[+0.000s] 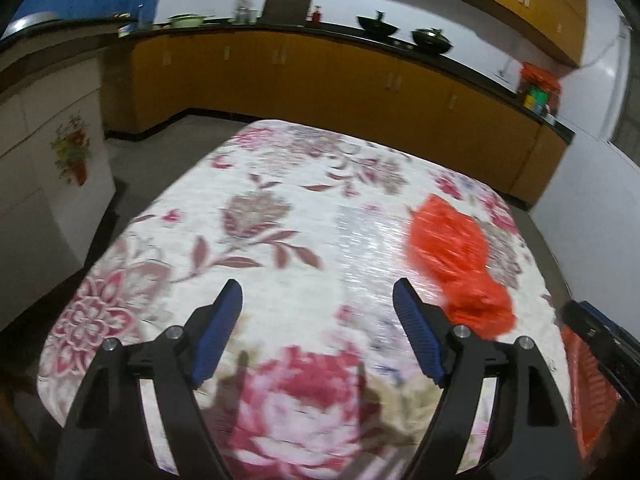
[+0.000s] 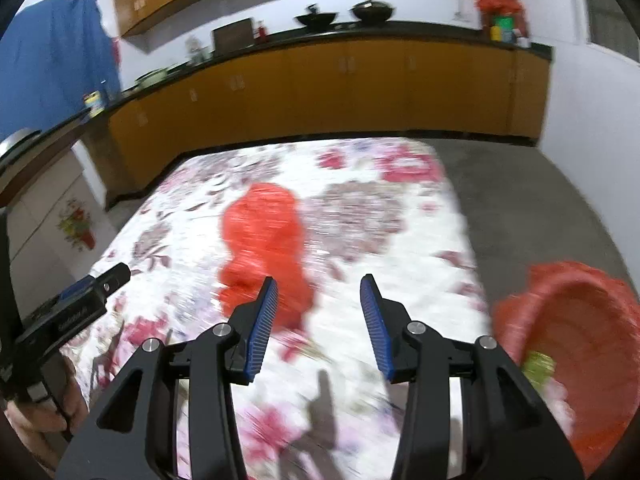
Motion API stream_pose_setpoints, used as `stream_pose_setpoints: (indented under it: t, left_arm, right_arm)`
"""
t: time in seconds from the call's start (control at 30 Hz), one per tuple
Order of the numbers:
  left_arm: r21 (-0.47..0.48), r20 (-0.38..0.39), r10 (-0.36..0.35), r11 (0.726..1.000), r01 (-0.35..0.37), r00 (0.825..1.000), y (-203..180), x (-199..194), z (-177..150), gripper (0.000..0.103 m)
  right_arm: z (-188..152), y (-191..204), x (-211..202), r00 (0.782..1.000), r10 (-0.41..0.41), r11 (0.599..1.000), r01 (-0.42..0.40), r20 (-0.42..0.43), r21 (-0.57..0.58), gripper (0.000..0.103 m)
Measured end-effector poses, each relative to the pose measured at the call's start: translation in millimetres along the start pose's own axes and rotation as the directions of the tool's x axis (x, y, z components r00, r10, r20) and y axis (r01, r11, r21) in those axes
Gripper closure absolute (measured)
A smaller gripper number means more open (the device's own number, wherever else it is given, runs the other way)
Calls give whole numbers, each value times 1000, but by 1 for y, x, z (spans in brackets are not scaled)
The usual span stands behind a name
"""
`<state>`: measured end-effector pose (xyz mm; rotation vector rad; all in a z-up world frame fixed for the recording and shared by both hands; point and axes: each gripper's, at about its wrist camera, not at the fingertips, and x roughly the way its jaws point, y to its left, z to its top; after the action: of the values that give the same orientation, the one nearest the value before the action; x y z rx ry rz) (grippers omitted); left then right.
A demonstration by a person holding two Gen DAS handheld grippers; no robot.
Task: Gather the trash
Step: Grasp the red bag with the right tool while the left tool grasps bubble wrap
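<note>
Mid-approach, by the look of it: both grippers over the flowered table (image 1: 280, 216), neither touching anything, both views smeared by blur.

Left gripper (image 1: 318, 300): jaws spread wide, nothing between them, only cloth below. Right gripper (image 2: 320, 300): jaws spread less wide, also empty.

Trash: a crumpled red bag (image 2: 262, 240) flat on the cloth, toward the table's middle. In the right view, just ahead of the left fingertip (image 2: 268, 296), partly hidden behind it, off the jaw centreline. In the left view, the same bag (image 1: 456, 256) beyond and beside the right finger, outside the gap.

Bin: a red basket (image 2: 580, 344) at the table's right edge, something yellow-green and pale already inside; unclear what.

Next move, as a judgement: shift the right gripper sideways toward the bag so that the crumple sits between the pads, lower, pinch, then carry to the basket. Thin plastic: likely to slip or trail, so a bite on a bunched fold, not a flat edge.

Only in the right view: the basket's open mouth and contents, plus the left gripper's body and the hand (image 2: 36, 416) holding it at lower left. Only in the left view: a sliver of the basket's mesh wall (image 1: 584, 384) behind the dark body of the right gripper, and the table's bare left half, no other trash visible there.
</note>
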<state>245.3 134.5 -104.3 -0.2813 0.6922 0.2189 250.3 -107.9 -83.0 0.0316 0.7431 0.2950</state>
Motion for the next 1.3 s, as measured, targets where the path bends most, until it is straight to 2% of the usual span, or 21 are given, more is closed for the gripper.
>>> stream_pose_setpoints:
  t: [0.13,0.27,0.47,0.53,0.6,0.7,0.77,0.93,1.1,1.2,1.3]
  left_arm:
    - [-26,0,13,1000,-13,1000,22,-1,3,26]
    - [-40,-7,14,999,-14,1000,33,4,5,27]
    - [-49,-18,-4,999,3,1000,36,9,7,27]
    - [-46,-21,-15,999,14,1000,34,12,8,27]
    - [-32,-24,-27,999,26,999,28,14,8,28]
    - [-11,-37,-47,999,46,998,17,19,10,30]
    - [4,-45,-59,998,59,997,8,22,9,31]
    - [66,-92,-103,992,109,990,-27,40,10,32]
    - [118,-162,-145,979,165,976,-67,67,8,32]
    - [128,-200,-149,976,177,968,-85,83,5,32]
    - [141,-230,-118,978,153,966,-95,97,2,32]
  right_arm:
    - [4,18,26,999,29,1000,-29,-41,-5,59]
    - [7,27,45,998,33,999,-33,-61,2,45]
    - [1,36,69,993,-14,998,7,-117,-59,45]
    - [-4,37,73,991,-25,996,15,-128,-82,47]
    - [-9,36,73,991,-26,995,13,-130,-98,60]
    - [-11,34,68,992,-28,993,14,-123,-115,75]
    - [-11,27,59,994,-24,995,14,-108,-96,78]
    - [-10,-12,20,999,-45,999,45,-28,-5,79]
    - [-12,-51,-12,995,-94,993,94,11,68,79]
    - [-17,-70,-23,992,-122,988,120,11,98,79]
    - [-21,-83,-28,990,-138,984,136,6,119,79]
